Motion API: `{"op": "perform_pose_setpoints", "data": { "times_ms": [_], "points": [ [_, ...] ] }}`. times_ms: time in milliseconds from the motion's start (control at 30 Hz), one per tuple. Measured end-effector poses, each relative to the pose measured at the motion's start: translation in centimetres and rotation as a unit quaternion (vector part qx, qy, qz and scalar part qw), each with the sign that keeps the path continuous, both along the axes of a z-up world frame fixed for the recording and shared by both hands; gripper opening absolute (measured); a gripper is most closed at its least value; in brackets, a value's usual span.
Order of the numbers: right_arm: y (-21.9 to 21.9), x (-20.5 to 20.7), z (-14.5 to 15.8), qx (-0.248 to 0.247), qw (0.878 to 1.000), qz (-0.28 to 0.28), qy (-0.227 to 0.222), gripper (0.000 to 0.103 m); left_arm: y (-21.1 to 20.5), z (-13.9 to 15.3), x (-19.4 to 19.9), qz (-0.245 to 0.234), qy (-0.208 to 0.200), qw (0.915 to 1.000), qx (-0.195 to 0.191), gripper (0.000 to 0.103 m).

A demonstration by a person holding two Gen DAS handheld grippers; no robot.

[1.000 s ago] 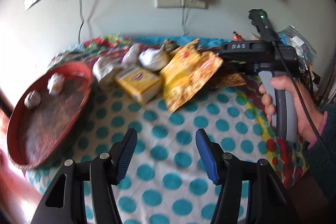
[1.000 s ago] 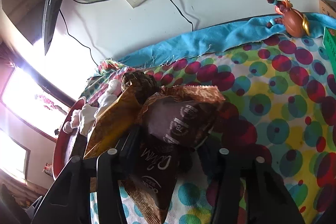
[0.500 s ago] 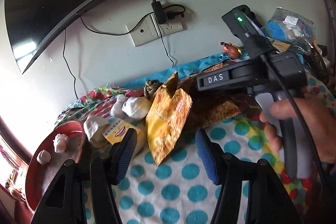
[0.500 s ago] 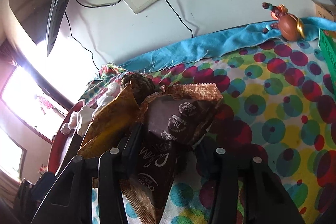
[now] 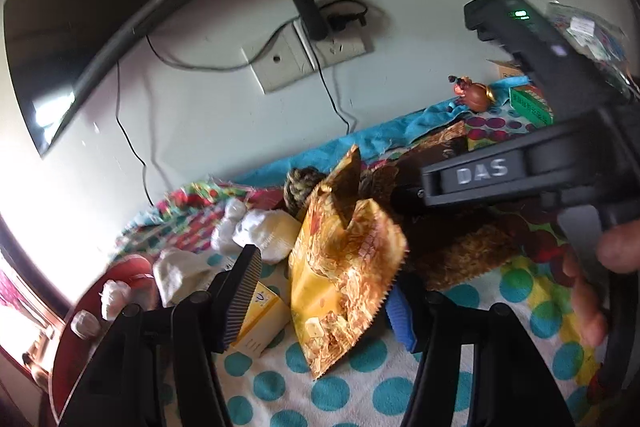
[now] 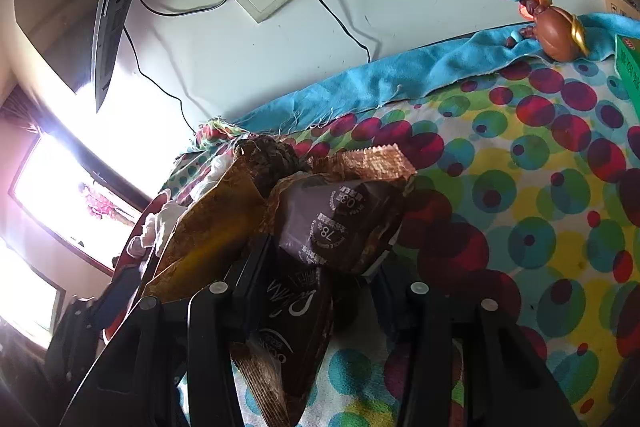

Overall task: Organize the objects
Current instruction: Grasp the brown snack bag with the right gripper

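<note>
A yellow snack bag [image 5: 344, 267] lies propped on the spotted cloth, and its lower half sits between the fingers of my left gripper [image 5: 320, 303]. That gripper is open, with neither pad pressing on the bag. My right gripper [image 6: 312, 279] is shut on a dark brown snack packet [image 6: 336, 223], whose crimped top sticks up past the fingertips. In the left wrist view the right gripper's black housing [image 5: 480, 175] hangs just right of the yellow bag, with a hand [image 5: 592, 291] on its handle.
A yellow box [image 5: 260, 319] and white sock bundles [image 5: 264, 231] lie left of the bag. A red tray [image 5: 68, 359] at the far left holds small white pieces. A pine cone [image 5: 300, 183], orange figurine [image 6: 556, 27] and green box [image 5: 532, 103] sit near the wall.
My left gripper has come forward and tilted until the yellow bag stands between its fingers. The right gripper has stayed put on the brown packet.
</note>
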State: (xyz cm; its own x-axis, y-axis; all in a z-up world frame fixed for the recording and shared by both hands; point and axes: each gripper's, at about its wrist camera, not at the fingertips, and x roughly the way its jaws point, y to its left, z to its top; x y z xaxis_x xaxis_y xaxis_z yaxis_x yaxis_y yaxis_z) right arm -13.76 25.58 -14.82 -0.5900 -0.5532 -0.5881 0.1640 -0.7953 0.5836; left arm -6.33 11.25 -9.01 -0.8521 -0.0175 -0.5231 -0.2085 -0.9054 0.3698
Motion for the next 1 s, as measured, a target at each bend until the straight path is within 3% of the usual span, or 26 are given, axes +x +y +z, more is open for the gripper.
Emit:
{"op": "perform_pose_setpoints", "data": {
  "times_ms": [100,133,167,200,600,767,1000],
  "points": [
    [-0.1,-0.1,0.0,0.0,1.0,0.001,-0.002,0.043,-0.4,-0.1,-0.7,-0.002,-0.009,0.9999,0.014,0.06],
    [-0.1,-0.1,0.0,0.001,1.0,0.001,-0.002,0.043,-0.6,-0.3,-1.1,0.0,-0.016,0.9997,0.017,0.055],
    [-0.2,-0.1,0.1,0.002,1.0,0.002,-0.002,0.043,-0.7,-0.4,-1.3,-0.004,-0.024,0.9994,0.024,0.048],
    [-0.2,-0.1,0.1,0.002,1.0,0.002,-0.002,0.043,-0.9,-0.6,-1.5,-0.008,-0.033,0.999,0.031,0.025],
    [-0.6,0.1,0.5,0.023,1.0,0.0,0.007,0.042,-4.7,0.6,-1.3,0.017,-0.017,0.9906,0.135,0.021],
    [-1.9,1.2,2.1,0.091,0.995,-0.017,0.044,0.041,-6.1,1.5,-0.3,0.007,0.012,0.9852,0.171,0.021],
    [-4.2,2.8,3.6,0.188,0.977,-0.039,0.093,0.041,-6.1,1.5,-0.2,-0.001,0.013,0.9846,0.174,0.021]
  ]
}}
